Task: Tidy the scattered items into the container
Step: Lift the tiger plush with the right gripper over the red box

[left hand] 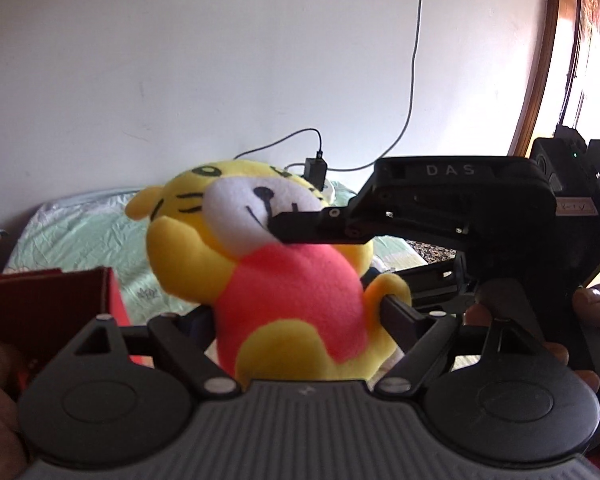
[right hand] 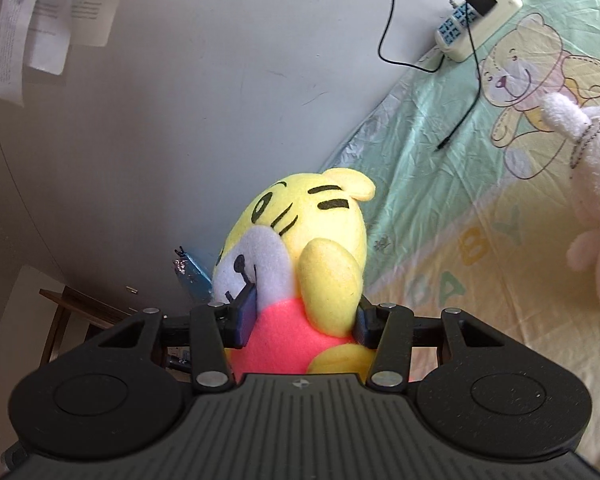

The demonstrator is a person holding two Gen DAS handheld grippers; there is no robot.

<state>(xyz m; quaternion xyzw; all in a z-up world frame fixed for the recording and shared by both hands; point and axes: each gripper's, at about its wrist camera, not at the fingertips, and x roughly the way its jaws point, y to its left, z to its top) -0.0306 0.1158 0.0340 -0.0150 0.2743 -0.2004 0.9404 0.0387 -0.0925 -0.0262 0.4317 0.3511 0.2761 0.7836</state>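
Left wrist view: the left gripper is clamped on the tiger, which is held up off the bed. The right gripper reaches in from the right, one finger across the tiger's muzzle. A red box sits low at the left.

Right wrist view: the right gripper squeezes the tiger at the chest. A white plush lies at the bed's right edge; a power strip and cable lie near the wall.
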